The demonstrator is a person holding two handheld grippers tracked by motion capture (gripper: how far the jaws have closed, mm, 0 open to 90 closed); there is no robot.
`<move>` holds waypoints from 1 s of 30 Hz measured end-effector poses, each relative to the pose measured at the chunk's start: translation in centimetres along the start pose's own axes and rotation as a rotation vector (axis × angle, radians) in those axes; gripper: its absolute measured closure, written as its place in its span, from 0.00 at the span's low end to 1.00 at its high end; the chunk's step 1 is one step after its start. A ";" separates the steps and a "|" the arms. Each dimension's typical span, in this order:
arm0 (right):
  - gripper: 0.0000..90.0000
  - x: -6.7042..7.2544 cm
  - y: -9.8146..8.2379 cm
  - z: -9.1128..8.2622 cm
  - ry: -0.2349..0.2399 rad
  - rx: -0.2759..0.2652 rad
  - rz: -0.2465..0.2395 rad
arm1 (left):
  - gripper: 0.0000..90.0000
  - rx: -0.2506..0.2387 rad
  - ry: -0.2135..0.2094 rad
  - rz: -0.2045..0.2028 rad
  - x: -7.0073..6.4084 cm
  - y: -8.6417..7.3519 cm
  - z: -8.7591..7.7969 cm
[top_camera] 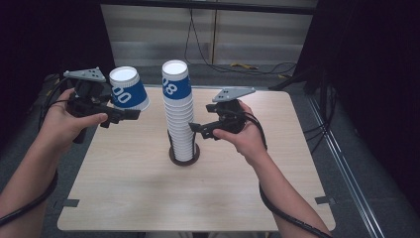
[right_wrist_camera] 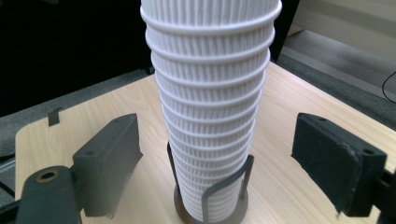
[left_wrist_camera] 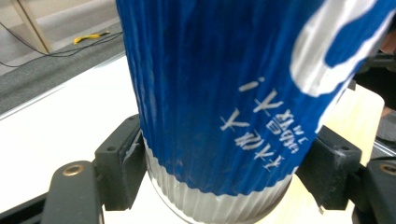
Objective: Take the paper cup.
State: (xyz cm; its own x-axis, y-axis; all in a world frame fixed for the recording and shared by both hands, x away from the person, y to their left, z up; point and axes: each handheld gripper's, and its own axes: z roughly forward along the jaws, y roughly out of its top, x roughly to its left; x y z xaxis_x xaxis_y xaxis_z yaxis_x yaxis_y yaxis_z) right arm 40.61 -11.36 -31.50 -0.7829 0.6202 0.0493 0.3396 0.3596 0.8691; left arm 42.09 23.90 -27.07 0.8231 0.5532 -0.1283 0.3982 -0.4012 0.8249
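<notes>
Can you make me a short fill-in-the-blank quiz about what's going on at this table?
1. The left hand-held gripper holds a single ____ and white cup.
2. The stack stands upside down in a wire ____ on the table.
3. The right hand-held gripper has its jaws ____ on either side of the stack, not touching it.

Missing words: blue; holder; open

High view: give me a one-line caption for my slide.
Left tool holds a blue cup upside down beside the cup stack; right tool waits open at the stack.
</notes>
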 end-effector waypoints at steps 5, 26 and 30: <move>0.16 0.0 -0.8 -0.6 -0.006 0.003 -0.003 | 0.29 0.019 -0.008 0.012 -0.3 -0.7 0.3; 0.16 -0.9 -3.1 -1.7 -0.018 0.024 0.001 | 0.30 0.068 -0.029 0.039 -1.4 -3.7 2.4; 0.16 -1.0 -3.5 -1.9 -0.016 0.028 -0.002 | 0.30 0.075 -0.041 0.040 -1.8 -3.9 2.8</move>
State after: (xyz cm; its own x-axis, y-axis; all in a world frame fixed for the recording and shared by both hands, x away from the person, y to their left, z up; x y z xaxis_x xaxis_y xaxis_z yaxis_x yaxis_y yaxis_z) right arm 39.18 -14.54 -33.63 -0.7754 0.6302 0.0393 0.3524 0.3802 0.8551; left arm 40.17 22.46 -31.63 0.8544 0.5058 -0.1195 0.3922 -0.4766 0.7868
